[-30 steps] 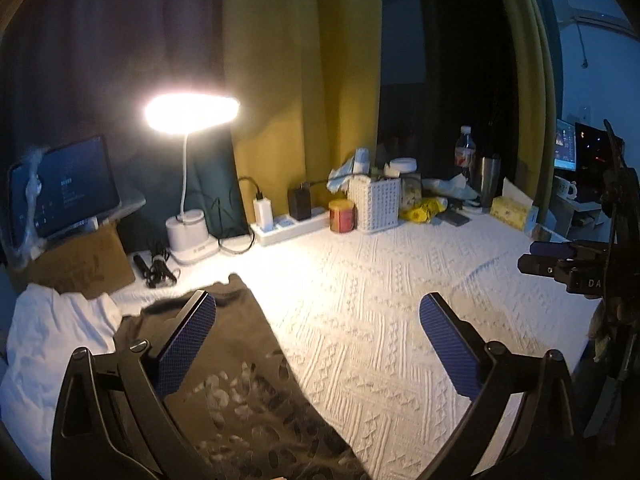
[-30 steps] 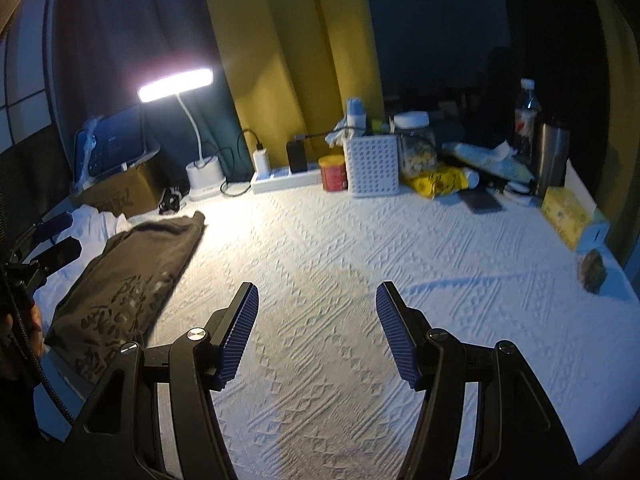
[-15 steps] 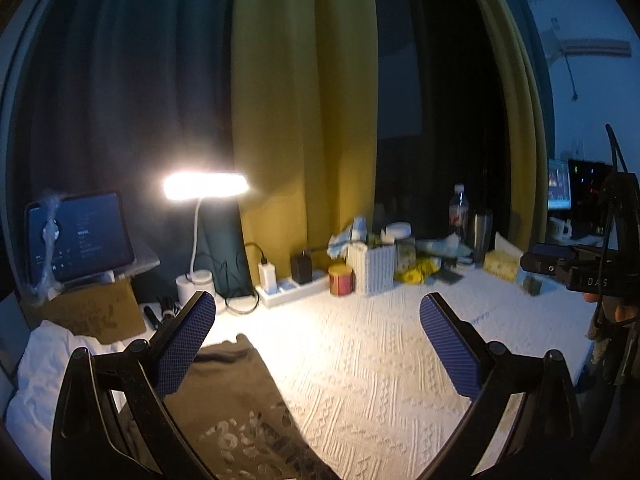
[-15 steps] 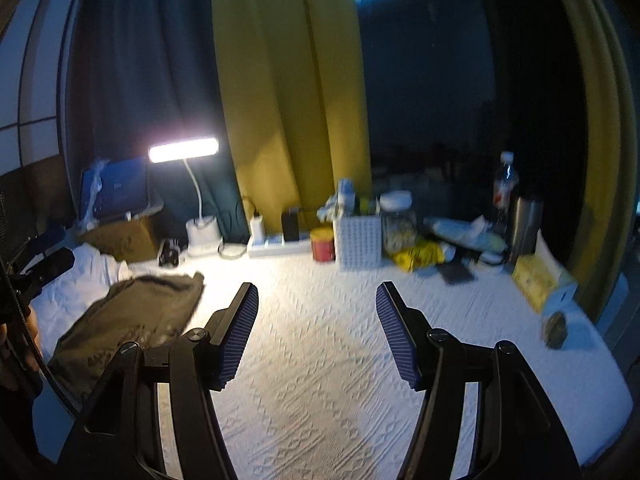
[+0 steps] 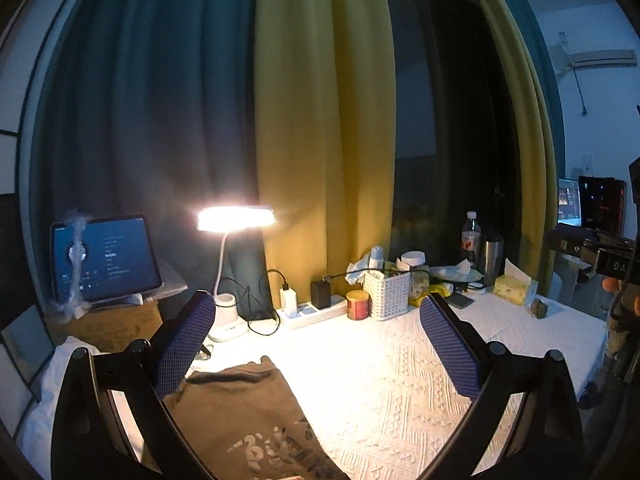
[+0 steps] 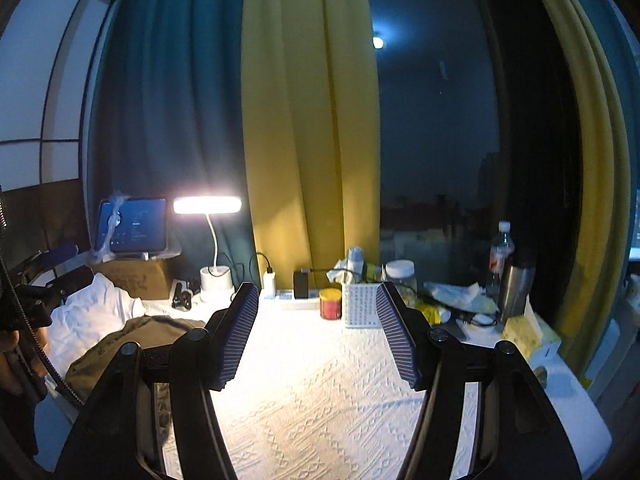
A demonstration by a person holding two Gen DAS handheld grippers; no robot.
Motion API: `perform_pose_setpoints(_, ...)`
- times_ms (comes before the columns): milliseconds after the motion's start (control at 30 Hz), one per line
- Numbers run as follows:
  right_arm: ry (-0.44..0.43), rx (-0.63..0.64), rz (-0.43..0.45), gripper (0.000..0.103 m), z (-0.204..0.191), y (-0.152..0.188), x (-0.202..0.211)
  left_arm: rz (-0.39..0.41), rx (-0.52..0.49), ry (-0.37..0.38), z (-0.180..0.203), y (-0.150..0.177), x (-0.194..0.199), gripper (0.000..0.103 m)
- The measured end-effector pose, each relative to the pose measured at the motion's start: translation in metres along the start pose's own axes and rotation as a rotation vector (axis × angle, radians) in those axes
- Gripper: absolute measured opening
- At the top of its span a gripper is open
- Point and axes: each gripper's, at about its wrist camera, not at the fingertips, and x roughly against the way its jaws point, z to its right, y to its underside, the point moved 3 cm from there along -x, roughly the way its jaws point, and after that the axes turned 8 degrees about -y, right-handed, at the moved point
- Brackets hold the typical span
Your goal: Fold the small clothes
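Left gripper (image 5: 316, 336), black frame with blue ribbed pads: jaws spread wide, nothing between them. Right gripper (image 6: 316, 332), same build: jaws likewise wide apart and empty. Both point over the table, clear of its surface.

Task item: one olive-brown folded garment with a pale printed motif (image 5: 244, 412), lying flat on the white textured tablecloth (image 5: 384, 376) at about 7 o'clock in the left wrist view, under the left jaw; in the right wrist view it sits at 8 o'clock (image 6: 132, 344). Just beyond it, at 9 o'clock, lies one white crumpled cloth (image 6: 88, 316), touching the garment's far edge.

Risks, as judged: a low sweep toward the 12 o'clock edge could snag a cable or tip the one white gooseneck desk lamp (image 5: 236, 218), since wires loop loosely around its base. A grab at the white cloth could drag the folded garment and undo its fold, because the two touch. The dim, one-sided light may hide hems.

Count along the far edge: one lamp, one lit tablet (image 5: 106, 258) on one cardboard box, one white power strip (image 5: 316, 312), one red tin (image 5: 358, 304), one white perforated basket (image 5: 386, 294), one plastic bottle (image 5: 471, 238), one steel tumbler (image 5: 491, 256), one yellow tissue box (image 5: 514, 288).
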Motion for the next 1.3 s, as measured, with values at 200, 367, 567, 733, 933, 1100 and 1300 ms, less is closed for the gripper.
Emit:
perform_pose_setpoints(200,0.004,0.026,0.032,0.065,-0.011,-0.014,0.004,0.045,0.007,0.004,-0.008,-0.012,0.012,0.101)
perform_pose_setpoints(367,0.019,0.053,0.067,0.065,-0.021,-0.023,0.006,0.069,0.004,-0.026,-0.019,-0.019,0.017,0.101)
perform_pose_setpoints(567,0.034,0.064,0.088,0.065,-0.032,-0.03,0.006,0.08,0.013,-0.06,-0.031,-0.018,0.023,0.101)
perform_pose_setpoints(733,0.049,0.074,0.068,0.065,-0.037,-0.029,-0.002,0.068,0.026,-0.076,-0.038,-0.012,0.022,0.101)
perform_pose_setpoints(933,0.045,0.062,0.021,0.065,-0.036,-0.02,-0.017,0.049,0.038,-0.071,-0.039,-0.005,0.017,0.101)
perform_pose_setpoints(1100,0.049,0.047,0.001,0.065,-0.032,-0.015,-0.025,0.032,0.05,-0.07,-0.04,-0.001,0.012,0.101)
perform_pose_setpoints(1300,0.052,0.042,-0.012,0.065,-0.029,-0.011,-0.029,0.018,0.052,-0.068,-0.036,0.002,0.007,0.101)
